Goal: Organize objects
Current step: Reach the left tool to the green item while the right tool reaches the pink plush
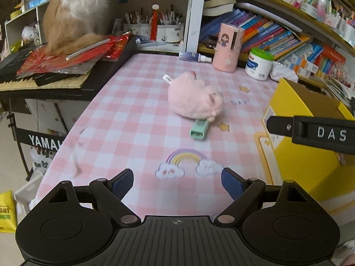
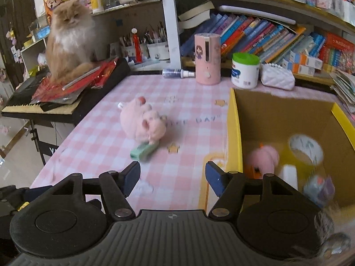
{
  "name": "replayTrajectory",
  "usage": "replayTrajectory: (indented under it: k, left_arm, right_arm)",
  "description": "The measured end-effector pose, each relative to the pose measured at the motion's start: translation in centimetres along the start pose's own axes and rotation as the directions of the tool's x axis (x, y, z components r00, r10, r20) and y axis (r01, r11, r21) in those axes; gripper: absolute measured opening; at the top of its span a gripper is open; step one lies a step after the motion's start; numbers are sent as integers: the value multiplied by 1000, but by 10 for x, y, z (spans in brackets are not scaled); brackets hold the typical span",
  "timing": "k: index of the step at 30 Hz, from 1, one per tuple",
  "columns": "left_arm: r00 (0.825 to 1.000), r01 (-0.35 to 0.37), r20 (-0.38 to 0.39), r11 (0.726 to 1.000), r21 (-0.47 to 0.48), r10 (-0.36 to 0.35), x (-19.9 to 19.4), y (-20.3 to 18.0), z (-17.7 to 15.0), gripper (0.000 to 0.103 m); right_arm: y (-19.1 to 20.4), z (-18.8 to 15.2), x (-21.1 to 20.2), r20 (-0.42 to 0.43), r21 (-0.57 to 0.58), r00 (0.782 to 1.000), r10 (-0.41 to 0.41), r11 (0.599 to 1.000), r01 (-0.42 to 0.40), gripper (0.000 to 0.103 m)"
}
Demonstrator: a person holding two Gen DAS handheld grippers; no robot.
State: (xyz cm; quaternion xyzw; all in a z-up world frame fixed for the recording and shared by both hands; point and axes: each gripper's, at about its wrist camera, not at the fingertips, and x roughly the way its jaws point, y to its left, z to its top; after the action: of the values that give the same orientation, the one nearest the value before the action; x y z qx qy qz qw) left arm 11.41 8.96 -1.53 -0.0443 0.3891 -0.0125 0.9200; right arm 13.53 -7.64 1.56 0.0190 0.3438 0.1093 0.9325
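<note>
Down at the near edge of the table [image 1: 124, 115], the left gripper [image 1: 177, 184] hangs with its blue pads [image 1: 124, 182] spread wide, nothing between them, just the rainbow print [image 1: 186, 161] on the pink check cloth ahead of it. The right gripper [image 2: 173, 175] sits over the same near edge, jaws parted and empty too, right beside the yellow box [image 2: 235, 133]; its right pad [image 2: 214, 178] lines up with the box's near left corner, and in the left view its black arm [image 1: 310, 130] crosses in front of that box.

Everything takes its place from the box. Inside it, blurred: a pink plush [image 2: 264, 157], a tape roll [image 2: 306, 147], something white and upright [image 2: 288, 175], a pale object [image 2: 319, 187] I cannot identify. Left of the box, out on the open cloth, lies the pink pig [image 1: 195, 97], on its side, with the mint clip [image 1: 199, 129] touching its near edge, partly tucked under it.

Beyond the box, against the shelf: a white jar [image 2: 245, 71] with a green lid, a pink cylinder [image 2: 207, 58] to its left, a spray bottle [image 2: 177, 73] lying flat further left, a white quilted pouch [image 2: 277, 78] to the jar's right. Books [image 2: 255, 33] fill the shelf behind.

Far left of the box, a fluffy cat [image 2: 71, 37] sits on red packets [image 2: 73, 84] piled on a keyboard [image 2: 40, 106], pen pots [image 2: 153, 48] behind
</note>
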Motion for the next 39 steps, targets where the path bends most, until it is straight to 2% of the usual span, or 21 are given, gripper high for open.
replayTrajectory:
  k: [4, 9, 14, 19, 23, 28, 30, 32, 34, 36, 37, 39]
  left_arm:
    - [1000, -9, -7, 1000, -2, 9, 15, -7, 11, 88]
    - [1000, -13, -18, 1000, 14, 13, 34, -16, 23, 88]
    - [999, 0, -40, 1000, 3, 1, 61, -24, 33, 88]
    - [1000, -3, -29, 998, 70, 5, 86, -35, 46, 87]
    - [999, -16, -49, 996, 85, 20, 108, -38, 53, 87]
    - [998, -1, -65, 991, 132, 9, 127, -43, 58, 79]
    - [997, 4, -81, 990, 142, 7, 133, -42, 59, 68]
    - [994, 14, -105, 990, 143, 1, 139, -40, 60, 51]
    - [995, 18, -101, 988, 155, -3, 138, -39, 58, 42]
    - [996, 30, -93, 986, 166, -14, 135, -40, 54, 26]
    - [995, 28, -94, 986, 165, -13, 132, -40, 52, 23]
    - [994, 36, -108, 990, 139, -21, 126, -37, 49, 23]
  right_arm:
    - [-7, 18, 13, 16, -7, 999, 30, 1000, -30, 64]
    - [-22, 35, 35, -4, 27, 999, 50, 998, -50, 63]
    - [-26, 49, 48, -22, 7, 996, 81, 997, -81, 63]
    - [-26, 68, 61, -23, -4, 994, 110, 994, -110, 64]
    - [-23, 81, 81, -52, -21, 987, 153, 988, -155, 65]
    - [-24, 92, 104, -91, -21, 982, 164, 986, -167, 72]
    - [-25, 95, 110, -93, -17, 983, 160, 987, -162, 73]
    - [-26, 99, 116, -106, -16, 981, 164, 986, -167, 74]
    - [-24, 103, 123, -122, -24, 977, 175, 983, -179, 76]
    - [-18, 107, 130, -139, -51, 973, 184, 980, -193, 81]
    - [-14, 108, 133, -144, -62, 971, 189, 978, -200, 83]
    - [-3, 111, 146, -176, -93, 961, 214, 968, -232, 84]
